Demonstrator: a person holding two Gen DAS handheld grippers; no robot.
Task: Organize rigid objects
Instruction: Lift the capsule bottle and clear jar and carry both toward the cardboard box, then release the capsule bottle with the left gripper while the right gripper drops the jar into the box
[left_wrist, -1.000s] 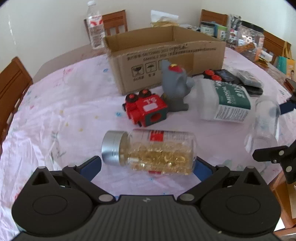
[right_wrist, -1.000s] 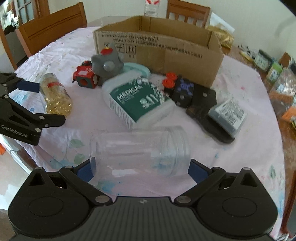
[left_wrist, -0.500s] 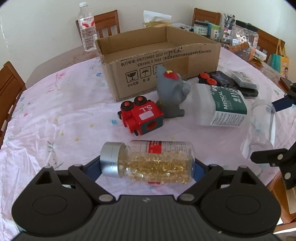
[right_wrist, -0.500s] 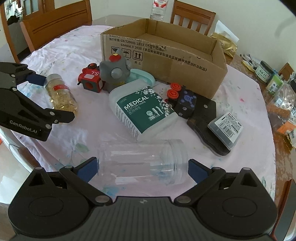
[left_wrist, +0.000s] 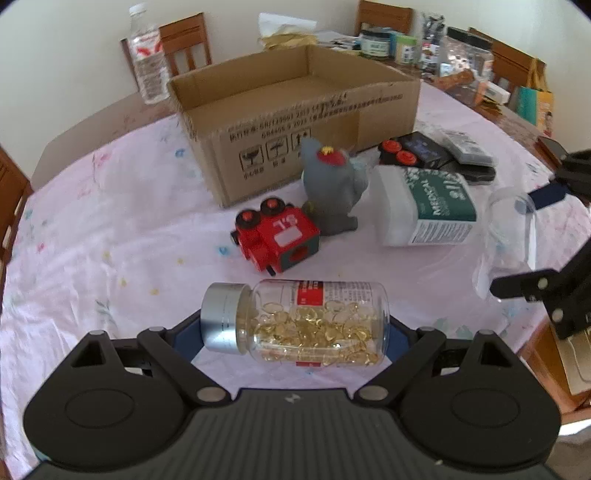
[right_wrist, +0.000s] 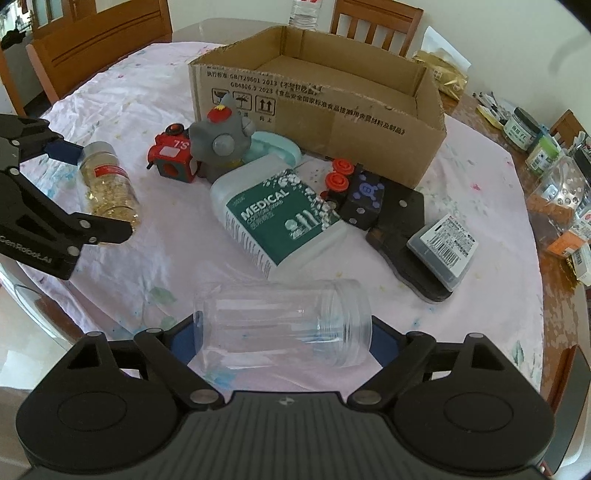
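Note:
My left gripper (left_wrist: 295, 328) is shut on a clear capsule bottle (left_wrist: 306, 325) with a silver cap and yellow capsules, held end to end above the table; it also shows in the right wrist view (right_wrist: 109, 184). My right gripper (right_wrist: 282, 328) is shut on an empty clear plastic jar (right_wrist: 284, 325), also held sideways; the jar shows in the left wrist view (left_wrist: 508, 229). An open cardboard box (left_wrist: 295, 107) stands at the back of the table, and shows in the right wrist view (right_wrist: 325, 107).
On the pink tablecloth (left_wrist: 110, 229) lie a red toy block (left_wrist: 277, 240), a grey toy figure (left_wrist: 332, 188), a white and green medical swab container (right_wrist: 277, 218), a dark toy block (right_wrist: 362, 195) and a black tray (right_wrist: 410, 236). Chairs and jars ring the table.
Both grippers have risen and drawn back a little with their bottle and jar held; the table objects look farther below. Nothing was let go.

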